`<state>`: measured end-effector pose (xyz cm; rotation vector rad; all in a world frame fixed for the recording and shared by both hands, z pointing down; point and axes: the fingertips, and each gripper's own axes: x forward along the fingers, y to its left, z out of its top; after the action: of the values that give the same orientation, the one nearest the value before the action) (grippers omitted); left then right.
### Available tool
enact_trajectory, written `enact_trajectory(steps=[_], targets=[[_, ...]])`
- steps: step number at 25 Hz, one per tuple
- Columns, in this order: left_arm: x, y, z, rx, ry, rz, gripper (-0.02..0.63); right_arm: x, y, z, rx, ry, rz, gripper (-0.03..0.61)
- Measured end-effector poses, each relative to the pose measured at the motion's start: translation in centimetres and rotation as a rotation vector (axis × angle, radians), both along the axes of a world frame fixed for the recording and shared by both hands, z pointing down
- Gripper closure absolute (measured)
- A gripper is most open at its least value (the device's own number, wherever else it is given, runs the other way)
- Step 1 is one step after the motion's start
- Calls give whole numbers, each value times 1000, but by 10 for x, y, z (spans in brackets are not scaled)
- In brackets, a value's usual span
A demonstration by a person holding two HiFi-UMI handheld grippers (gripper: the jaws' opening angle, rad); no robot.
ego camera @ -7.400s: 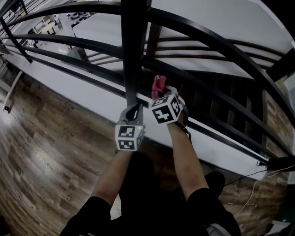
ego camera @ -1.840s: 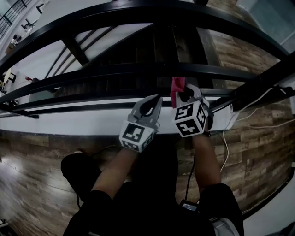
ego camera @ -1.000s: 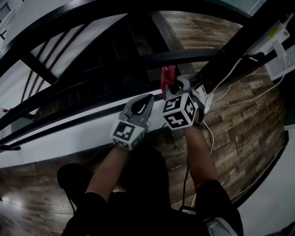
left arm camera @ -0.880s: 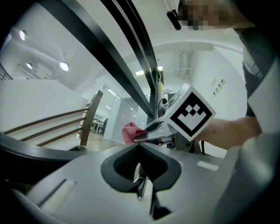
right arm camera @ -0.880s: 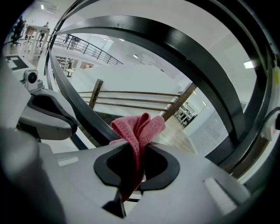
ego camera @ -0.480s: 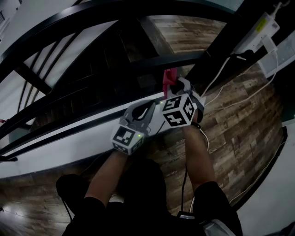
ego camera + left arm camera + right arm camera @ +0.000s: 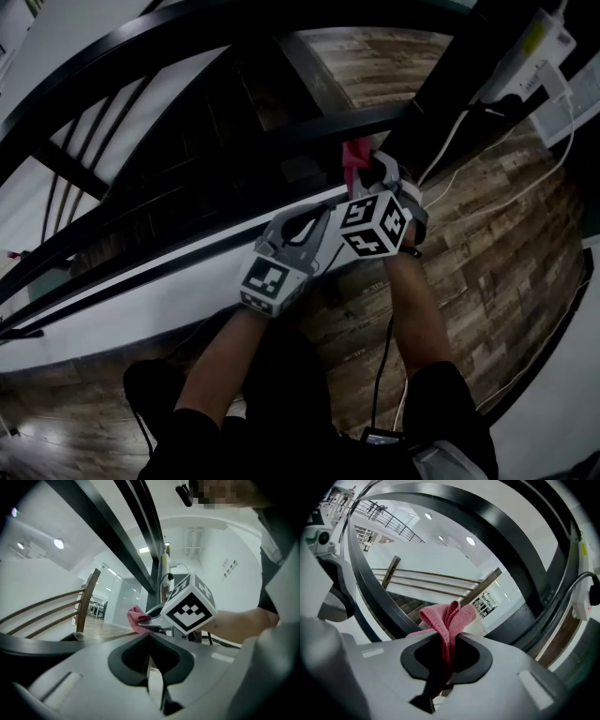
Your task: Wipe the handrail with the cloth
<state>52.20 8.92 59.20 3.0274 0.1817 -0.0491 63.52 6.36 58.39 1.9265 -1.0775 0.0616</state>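
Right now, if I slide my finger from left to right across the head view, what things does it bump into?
left gripper → right gripper, pinching the pink cloth → white cable → power strip

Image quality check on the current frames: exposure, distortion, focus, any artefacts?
Head view: underexposed, the wood floor is murky, and fisheye bows the handrail. Left gripper view: bright white background, a mosaic patch at the top, near foreground soft. Right gripper view: strong barrel curve on the handrail, pink cloth sharp and well lit, dark vignette in the corners.
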Motion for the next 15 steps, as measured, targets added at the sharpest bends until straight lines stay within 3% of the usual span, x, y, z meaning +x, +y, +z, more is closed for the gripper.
enact_trajectory(steps=[6,15], targets=[[-19,-1,13,28,-61,29,614,12,6,-2,25,65,41,531],[-85,-44,41,-21,-125,-102,614,23,10,-2,-34,247,120,531]])
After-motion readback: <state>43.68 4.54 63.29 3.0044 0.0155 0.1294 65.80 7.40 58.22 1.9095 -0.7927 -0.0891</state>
